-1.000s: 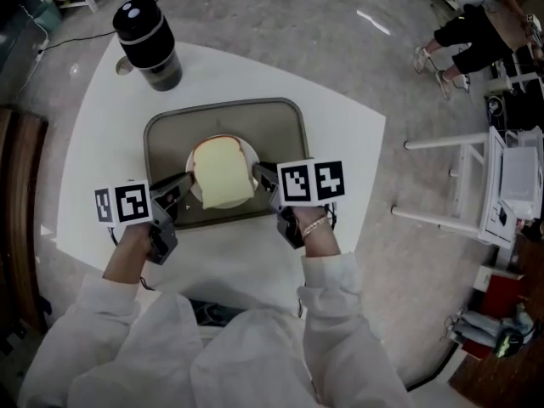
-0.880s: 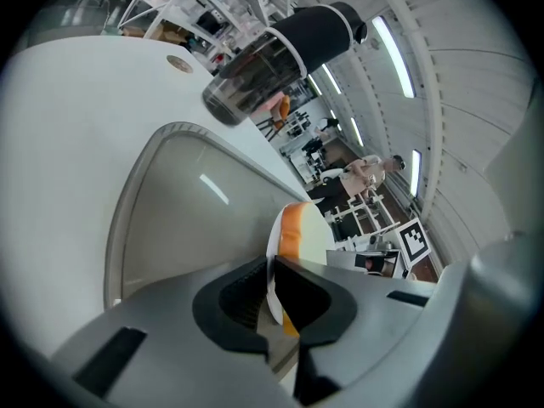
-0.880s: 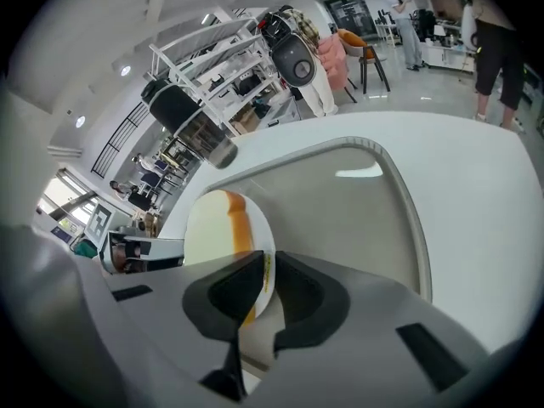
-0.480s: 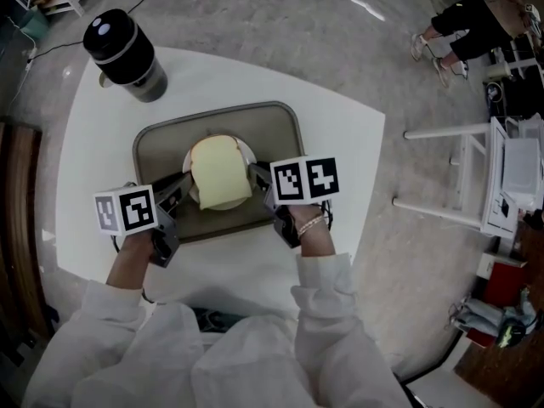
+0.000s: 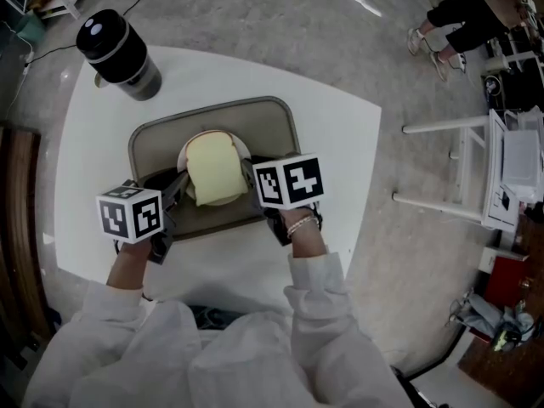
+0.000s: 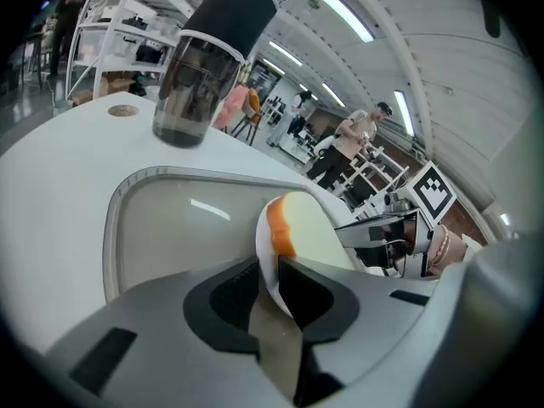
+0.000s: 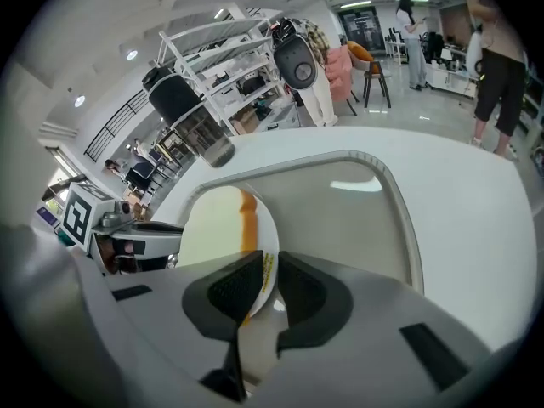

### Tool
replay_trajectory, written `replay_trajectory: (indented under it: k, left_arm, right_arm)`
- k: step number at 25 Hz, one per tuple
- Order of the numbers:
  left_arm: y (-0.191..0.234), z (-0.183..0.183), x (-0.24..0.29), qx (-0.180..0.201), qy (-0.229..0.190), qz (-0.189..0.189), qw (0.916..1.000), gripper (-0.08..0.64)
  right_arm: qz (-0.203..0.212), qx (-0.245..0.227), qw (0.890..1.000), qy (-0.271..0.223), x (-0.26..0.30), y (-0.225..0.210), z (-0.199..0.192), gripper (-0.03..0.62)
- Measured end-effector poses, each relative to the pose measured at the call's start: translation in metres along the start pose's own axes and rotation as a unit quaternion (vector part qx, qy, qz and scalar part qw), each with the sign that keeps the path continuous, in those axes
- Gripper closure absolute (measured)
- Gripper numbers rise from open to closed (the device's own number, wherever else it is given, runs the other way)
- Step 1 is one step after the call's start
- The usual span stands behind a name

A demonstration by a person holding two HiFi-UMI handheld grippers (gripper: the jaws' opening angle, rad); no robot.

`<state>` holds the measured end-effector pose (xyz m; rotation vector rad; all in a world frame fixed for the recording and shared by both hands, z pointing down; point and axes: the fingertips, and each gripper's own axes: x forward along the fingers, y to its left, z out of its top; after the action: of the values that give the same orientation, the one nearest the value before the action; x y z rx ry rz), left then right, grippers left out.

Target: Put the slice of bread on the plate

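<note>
A pale slice of bread [image 5: 212, 170] with an orange crust lies on a small white plate [image 5: 182, 151], which sits in a grey-brown tray [image 5: 280, 134]. My left gripper [image 5: 180, 187] is at the plate's left rim. In the left gripper view that rim [image 6: 265, 257] stands between the jaws of the left gripper [image 6: 268, 283]; they have just been opening and no longer pinch it. My right gripper [image 5: 248, 172] holds the opposite side. In the right gripper view the right gripper [image 7: 270, 283] is shut on the plate's edge [image 7: 265, 266], with the bread [image 7: 212, 228] beyond.
A dark cylindrical bottle [image 5: 115, 51] stands at the far left corner of the white table [image 5: 340, 160], outside the tray. White frame stands [image 5: 476, 177] and people are on the floor to the right. The table's near edge is close to my sleeves.
The left gripper has rolled, so its marker cube shows another face. The plate with the bread stays in the tray. The right gripper keeps its hold on the rim.
</note>
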<state>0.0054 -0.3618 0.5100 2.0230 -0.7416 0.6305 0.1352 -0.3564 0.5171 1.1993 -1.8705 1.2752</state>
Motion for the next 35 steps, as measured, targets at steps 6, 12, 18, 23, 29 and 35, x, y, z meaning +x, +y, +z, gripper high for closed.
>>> replay_trajectory:
  k: [6,12,18,23,29,35]
  left_arm:
    - [-0.002,0.0,-0.001,0.03,0.0,0.012,0.9995,0.493]
    - [-0.002,0.0,-0.004,0.039,-0.004,0.029,0.9988,0.492]
    - [-0.001,-0.002,-0.005,0.081,0.01,0.055,0.9952,0.484]
    - [-0.002,-0.004,-0.007,0.131,0.011,0.082,0.988,0.48]
    - [0.0,0.014,-0.02,0.149,-0.04,0.089,0.984,0.482]
    - [-0.044,0.048,-0.073,0.131,-0.193,0.009,0.9724,0.534]
  right_arm:
    - [-0.018,-0.002,1.0,-0.022,-0.001,-0.003,-0.001,0.541]
    - [-0.034,-0.011,0.999,-0.034,-0.003,-0.004,0.0,0.541]
    - [-0.034,-0.024,0.999,-0.027,-0.005,-0.002,-0.003,0.541]
    - [-0.037,-0.025,0.999,-0.03,-0.005,0.0,-0.005,0.541]
    - [-0.059,-0.026,0.996,-0.057,-0.016,-0.007,0.001,0.541]
    - [-0.048,-0.045,0.986,-0.155,-0.069,0.007,0.013,0.543]
